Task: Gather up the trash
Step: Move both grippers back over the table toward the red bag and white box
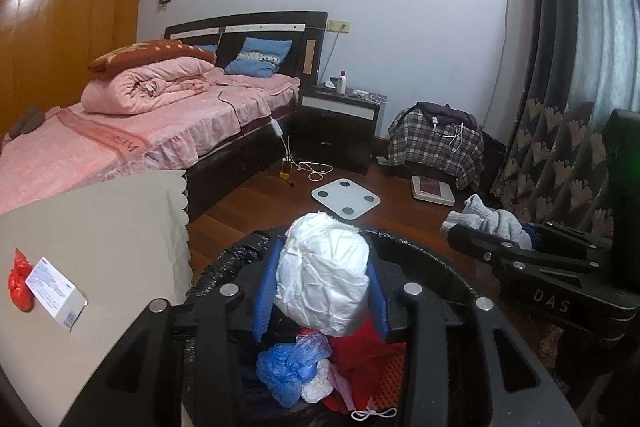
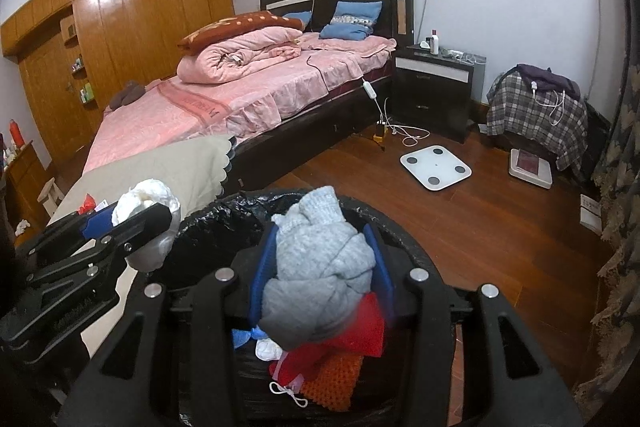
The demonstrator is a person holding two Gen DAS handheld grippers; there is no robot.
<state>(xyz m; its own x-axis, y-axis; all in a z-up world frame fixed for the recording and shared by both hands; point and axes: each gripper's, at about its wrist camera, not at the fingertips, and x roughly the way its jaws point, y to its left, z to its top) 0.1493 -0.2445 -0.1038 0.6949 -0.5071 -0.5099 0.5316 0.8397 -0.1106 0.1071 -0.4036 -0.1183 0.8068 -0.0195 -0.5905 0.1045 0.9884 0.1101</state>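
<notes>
My left gripper [image 1: 322,283] is shut on a crumpled white paper wad [image 1: 324,275] and holds it over the black-lined trash bin [image 1: 224,267]. My right gripper [image 2: 320,267] is shut on a grey knitted cloth [image 2: 316,267] and holds it over the same bin [image 2: 208,223]. In the bin lie a blue plastic bag [image 1: 284,367], red cloth [image 1: 356,359] and an orange piece [image 2: 332,379]. The right gripper shows at the right of the left wrist view [image 1: 496,239]. The left gripper with the paper wad shows at the left of the right wrist view [image 2: 136,215].
A beige-covered table [image 1: 100,227] to the left holds a white box [image 1: 56,293] and a red bag [image 1: 20,279]. A bed [image 2: 240,99], a nightstand [image 2: 436,87], a white scale [image 2: 436,167] and a plaid-covered stool [image 2: 536,115] stand beyond on the wooden floor.
</notes>
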